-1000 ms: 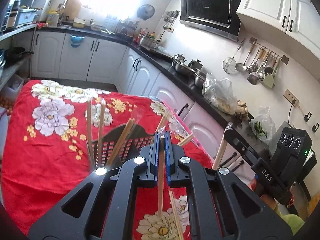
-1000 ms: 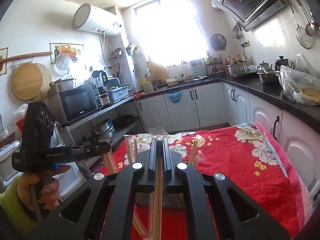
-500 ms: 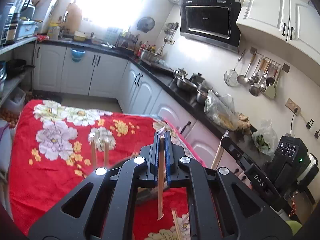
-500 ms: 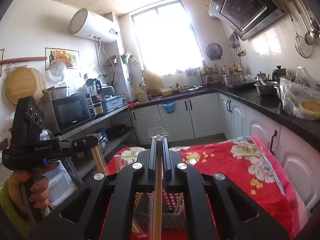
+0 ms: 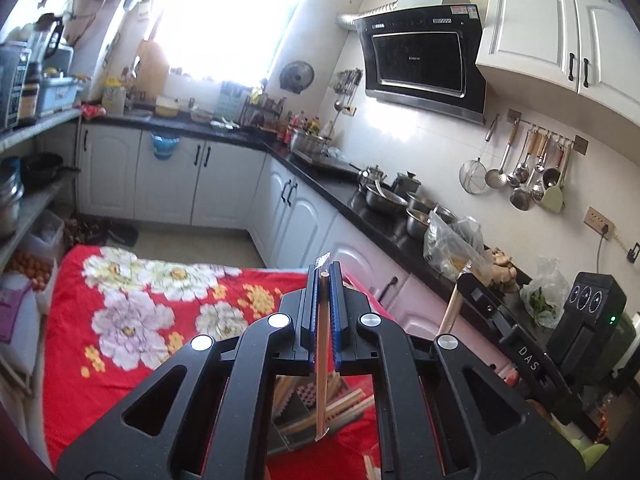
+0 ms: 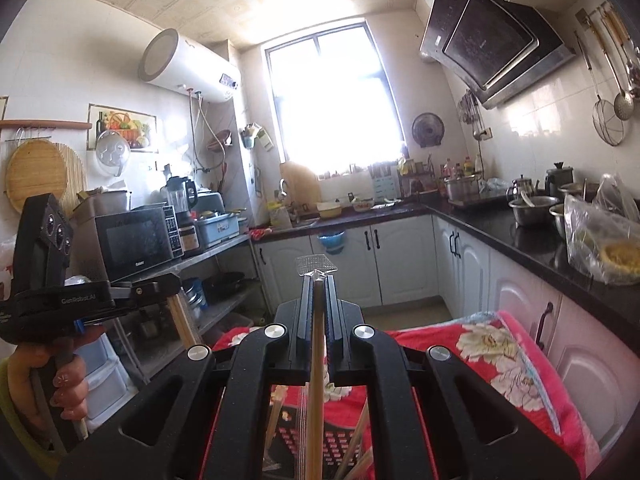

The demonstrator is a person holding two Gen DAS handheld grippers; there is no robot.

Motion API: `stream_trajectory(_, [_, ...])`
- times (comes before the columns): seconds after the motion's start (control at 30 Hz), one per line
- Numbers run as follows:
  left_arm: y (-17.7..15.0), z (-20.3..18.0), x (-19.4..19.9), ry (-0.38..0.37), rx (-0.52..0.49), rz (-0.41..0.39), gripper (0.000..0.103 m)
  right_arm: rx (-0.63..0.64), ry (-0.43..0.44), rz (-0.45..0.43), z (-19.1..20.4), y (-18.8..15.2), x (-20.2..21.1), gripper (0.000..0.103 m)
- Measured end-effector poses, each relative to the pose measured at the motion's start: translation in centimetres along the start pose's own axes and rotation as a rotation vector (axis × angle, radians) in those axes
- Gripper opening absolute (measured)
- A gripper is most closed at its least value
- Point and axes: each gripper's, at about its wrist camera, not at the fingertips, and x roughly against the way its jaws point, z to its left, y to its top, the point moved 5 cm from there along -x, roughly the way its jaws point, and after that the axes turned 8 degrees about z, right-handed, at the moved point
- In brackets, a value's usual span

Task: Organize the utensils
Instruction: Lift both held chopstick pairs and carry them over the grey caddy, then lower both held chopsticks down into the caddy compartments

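Observation:
My left gripper (image 5: 325, 276) is shut on a wrapped wooden chopstick (image 5: 321, 360) that hangs down between the jaws, high above the table. Below it a dark mesh utensil holder (image 5: 308, 404) holds several chopsticks. My right gripper (image 6: 319, 280) is shut on another wrapped chopstick (image 6: 316, 380), its clear wrapper tip sticking out above the jaws. The holder with chopsticks shows under it (image 6: 336, 444). Each gripper appears in the other's view, the right one (image 5: 520, 344) at the right, the left one (image 6: 80, 300) at the left, both gripping a chopstick.
A table with a red floral cloth (image 5: 120, 320) lies below. White cabinets and a black counter (image 5: 360, 200) with pots and bags run along the right. A shelf with a microwave (image 6: 136, 240) stands on the left. Loose chopsticks (image 5: 370, 466) lie on the cloth.
Both grippers have risen well above the table, each lifting its chopstick. The views have tilted up, and the holder has dropped toward the bottom of the frames.

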Motion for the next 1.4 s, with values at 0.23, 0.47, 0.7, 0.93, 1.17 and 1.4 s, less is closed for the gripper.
stream_trajectory(0.23, [0.9,0.1,-0.5,0.043,-0.026,-0.035,0.003,0.015,-0.016,-0.048,0.0,1.6,-0.7,0.005])
stream_trajectory(0.47, [0.2,0.4,-1.9,0.053,-0.023,-0.031,0.003,0.032,-0.046,-0.105,-0.4,2.1,-1.2,0.005])
stream_trajectory(0.7, [-1.5,0.6,-3.5,0.077,-0.035,-0.024,0.003,0.042,-0.061,-0.113,-1.1,0.3,-2.6,0.006])
stream_trajectory(0.93, [-3.8,0.7,-4.8,0.095,-0.048,-0.015,0.003,0.043,-0.073,-0.105,-1.5,-2.8,-4.0,0.005])
stream_trajectory(1.17, [-6.2,1.2,-6.1,0.098,-0.048,-0.003,0.003,0.05,-0.08,-0.093,-1.4,-5.3,-5.0,0.006])
stream_trajectory(1.4, [-8.0,1.8,-7.0,0.098,-0.04,0.01,0.003,0.038,-0.064,-0.039,-1.3,-7.5,-5.9,0.006])
